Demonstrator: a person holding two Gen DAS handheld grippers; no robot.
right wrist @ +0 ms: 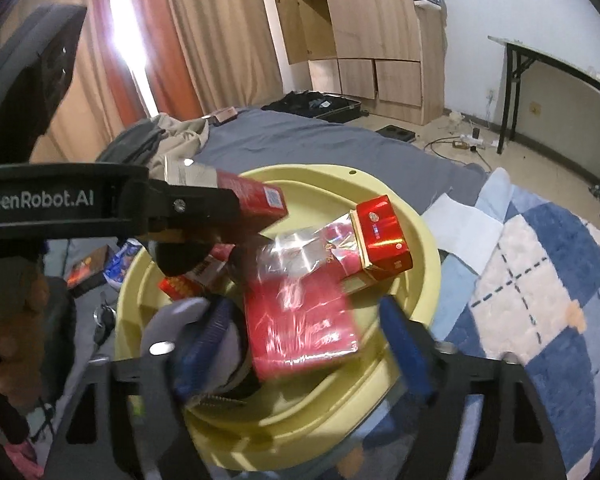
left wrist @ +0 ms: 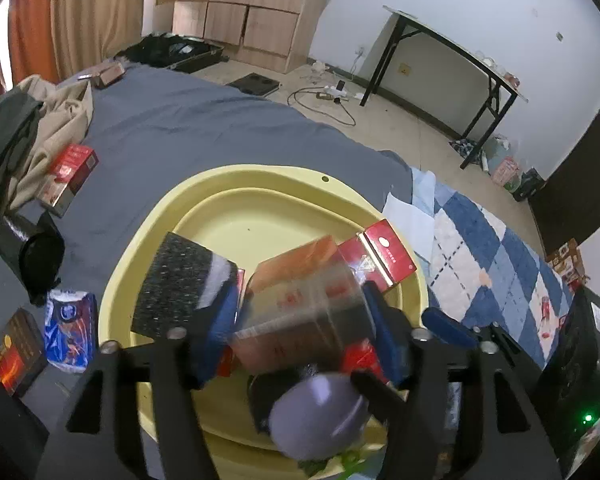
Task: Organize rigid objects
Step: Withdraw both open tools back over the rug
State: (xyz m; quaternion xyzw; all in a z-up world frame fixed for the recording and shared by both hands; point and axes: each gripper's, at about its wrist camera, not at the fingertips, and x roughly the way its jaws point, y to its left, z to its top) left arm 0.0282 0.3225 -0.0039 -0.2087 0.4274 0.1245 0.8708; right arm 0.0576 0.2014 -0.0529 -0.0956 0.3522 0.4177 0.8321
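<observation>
A yellow basin [left wrist: 260, 184] [right wrist: 424, 240] sits on the grey bed sheet. My left gripper [left wrist: 288, 280] hangs over it, jaws apart. A blurred orange-red box in clear wrap [left wrist: 300, 304] is loose between the jaws, with a gap at the black foam pad [left wrist: 184, 280]. The right wrist view shows this gripper [right wrist: 188, 224] at left with that box [right wrist: 240, 196]. My right gripper [right wrist: 304, 312] stands open above a blurred flat red box [right wrist: 300, 328] dropping free into the basin. A red-gold box [left wrist: 384, 252] [right wrist: 380, 232] and a rounded lavender-grey object [left wrist: 320, 412] lie inside.
On the sheet left of the basin lie a red box [left wrist: 72, 172], a black pouch [left wrist: 40, 256], a blue-white packet [left wrist: 70, 332] and a dark box [left wrist: 16, 352]. Clothes [left wrist: 20, 136] are piled at far left. A blue checked blanket [left wrist: 500, 248] lies at right.
</observation>
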